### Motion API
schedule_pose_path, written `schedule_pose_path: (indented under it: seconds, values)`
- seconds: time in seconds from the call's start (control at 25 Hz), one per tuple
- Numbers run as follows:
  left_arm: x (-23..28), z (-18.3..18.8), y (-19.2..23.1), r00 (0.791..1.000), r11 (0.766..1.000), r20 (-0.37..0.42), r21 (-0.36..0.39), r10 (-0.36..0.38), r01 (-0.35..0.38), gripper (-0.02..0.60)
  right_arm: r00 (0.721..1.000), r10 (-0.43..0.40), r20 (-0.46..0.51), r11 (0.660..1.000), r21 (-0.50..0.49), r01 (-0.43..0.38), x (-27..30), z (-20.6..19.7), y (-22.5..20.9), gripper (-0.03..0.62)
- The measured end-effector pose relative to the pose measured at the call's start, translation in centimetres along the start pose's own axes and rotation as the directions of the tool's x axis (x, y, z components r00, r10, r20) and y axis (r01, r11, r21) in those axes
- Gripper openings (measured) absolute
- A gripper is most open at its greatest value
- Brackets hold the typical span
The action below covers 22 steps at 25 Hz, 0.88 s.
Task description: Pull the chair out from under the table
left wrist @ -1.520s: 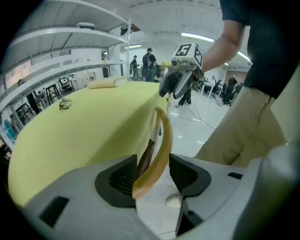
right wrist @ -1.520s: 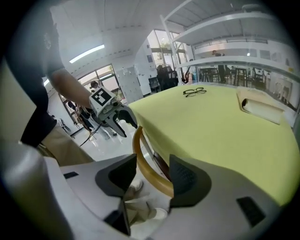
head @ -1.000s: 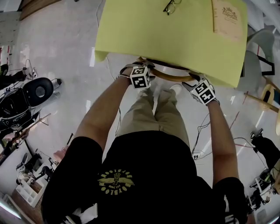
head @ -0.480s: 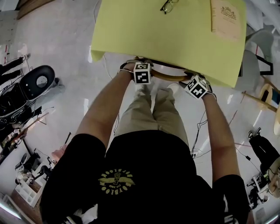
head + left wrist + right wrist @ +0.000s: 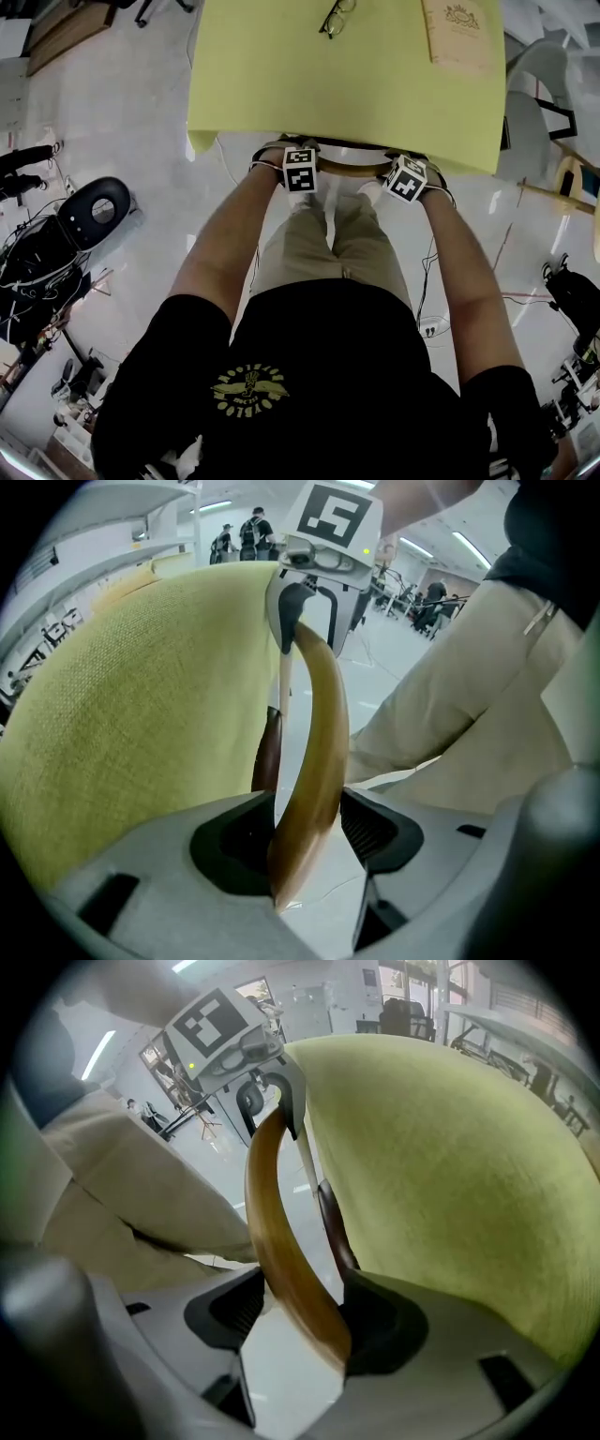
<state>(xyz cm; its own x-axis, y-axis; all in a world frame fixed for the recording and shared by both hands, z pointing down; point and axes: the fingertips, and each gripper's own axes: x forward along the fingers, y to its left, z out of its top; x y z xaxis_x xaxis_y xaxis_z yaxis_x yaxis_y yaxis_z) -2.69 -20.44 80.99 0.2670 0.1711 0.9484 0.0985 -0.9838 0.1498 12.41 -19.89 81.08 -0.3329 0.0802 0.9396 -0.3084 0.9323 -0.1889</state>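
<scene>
Both arms (image 5: 220, 248) are reaching down toward 12 o'clock.
Left gripper (image 5: 302, 841) and right gripper (image 5: 309, 1321) are straddling the chair rail (image 5: 319, 733), jaws apart.

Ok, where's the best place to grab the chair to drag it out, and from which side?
The curved wooden top rail, from above, one gripper near each end. It is the only part showing past the yellow tablecloth and slim enough to fit. The left gripper and right gripper straddle it, jaws open.

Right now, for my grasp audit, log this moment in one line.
phase: pre-grasp | left tool: open, straddling chair back rail | right tool: open, straddling same rail | chair: under table
</scene>
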Motion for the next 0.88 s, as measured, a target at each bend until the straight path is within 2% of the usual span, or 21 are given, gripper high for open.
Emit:
schedule_pose_path:
  seconds: [0.28,0.52,0.68,0.88]
  values:
    - [0.1,-0.3,-0.8,0.998,0.998,-0.022,0.008,-0.057,0.057,0.204,0.998,-0.052,-0.034,0.998,0.015,0.053,0.2,-0.2,0.7,0.244]
    - [-0.1,-0.8,-1.3,0.998,0.993,-0.034,0.101,-0.055,0.058,0.202,0.997,-0.073,-0.036,0.994,0.076,0.075,0.1,0.5,3.0,0.241]
    - [-0.2,-2.0,-3.3,0.992,0.983,-0.075,0.149,-0.099,0.109,0.202,0.996,-0.085,-0.038,0.988,0.129,0.089,0.7,0.9,6.2,0.232]
    - [-0.5,-3.3,-5.7,0.988,0.973,-0.085,0.180,-0.129,0.143,0.201,0.995,-0.088,-0.050,0.980,0.176,0.096,1.2,1.4,9.3,0.232]
